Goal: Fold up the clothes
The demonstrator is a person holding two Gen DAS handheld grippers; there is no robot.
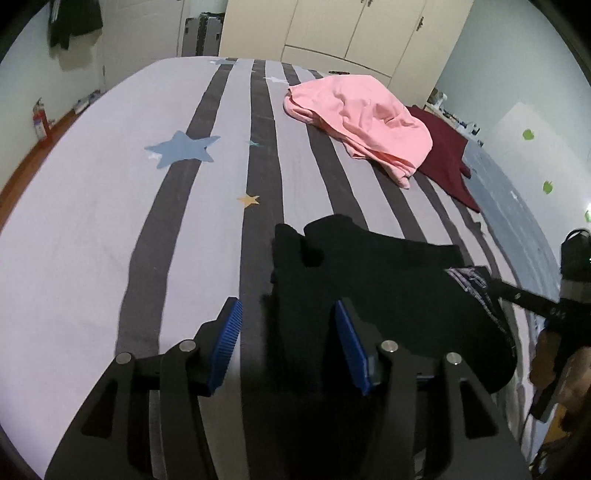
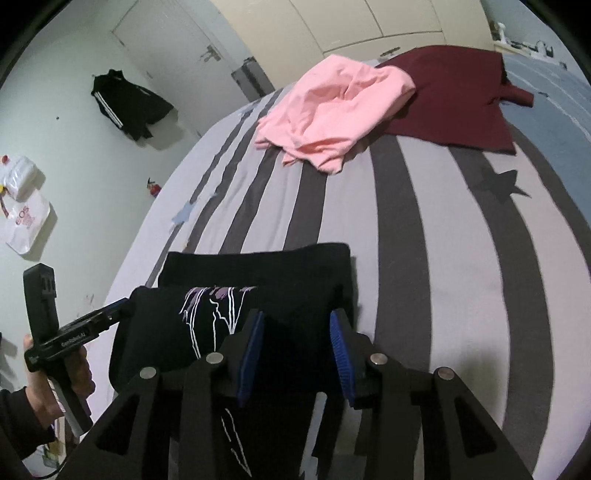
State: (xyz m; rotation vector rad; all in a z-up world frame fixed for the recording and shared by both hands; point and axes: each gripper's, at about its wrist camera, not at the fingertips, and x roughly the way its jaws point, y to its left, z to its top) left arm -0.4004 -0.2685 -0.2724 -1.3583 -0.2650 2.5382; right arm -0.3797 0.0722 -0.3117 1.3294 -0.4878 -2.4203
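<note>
A folded black garment [image 1: 373,273] with a white and purple print [image 2: 218,314] lies at the near edge of the striped bed [image 1: 110,229]. My left gripper [image 1: 290,332] is open over its left edge; the blue pads [image 1: 227,343] touch no cloth. My right gripper [image 2: 297,332] is open too, with black cloth lying loose between its pads [image 2: 341,352]. Each gripper shows in the other's view, the left gripper [image 2: 114,314] at the garment's left side and the right gripper [image 1: 517,291] at its right. A person's hand [image 2: 55,391] holds the left one.
A crumpled pink garment [image 1: 362,118] and a flat maroon one [image 1: 443,158] lie at the far side of the bed. A cream wardrobe [image 1: 351,29] stands beyond. A black jacket [image 2: 125,103] hangs on the wall by a door [image 2: 166,40]. A red fire extinguisher [image 1: 40,122] stands on the floor.
</note>
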